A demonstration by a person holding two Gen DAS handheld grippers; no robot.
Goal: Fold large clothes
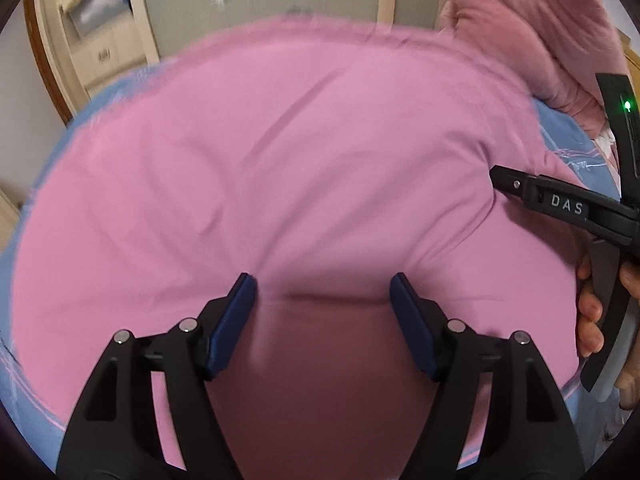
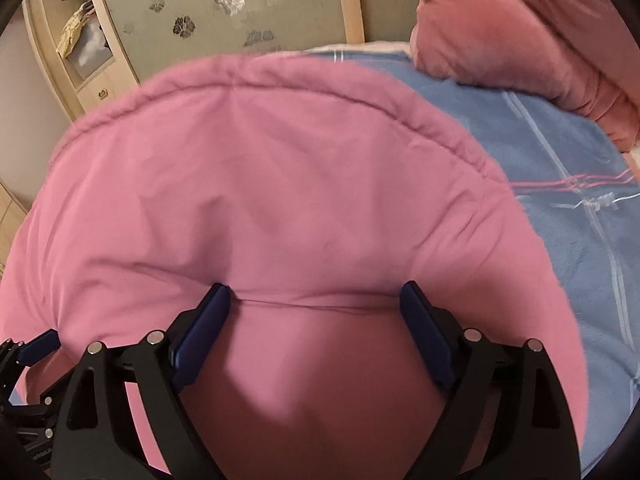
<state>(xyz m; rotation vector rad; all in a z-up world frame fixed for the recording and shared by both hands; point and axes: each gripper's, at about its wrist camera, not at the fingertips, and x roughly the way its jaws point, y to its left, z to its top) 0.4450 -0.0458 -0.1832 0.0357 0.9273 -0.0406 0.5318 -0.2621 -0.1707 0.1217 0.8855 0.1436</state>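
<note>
Only the left view shows a hand (image 1: 592,312) at right. Left gripper (image 1: 324,286) and right gripper (image 2: 316,294) tilt down, jaws wide, over pink cloth (image 2: 260,184).

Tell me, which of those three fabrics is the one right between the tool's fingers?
The smooth pink garment, spread flat in front. The blue blanket only lies beneath it, and the fluffy darker pink quilt is bunched at the far corner.
</note>
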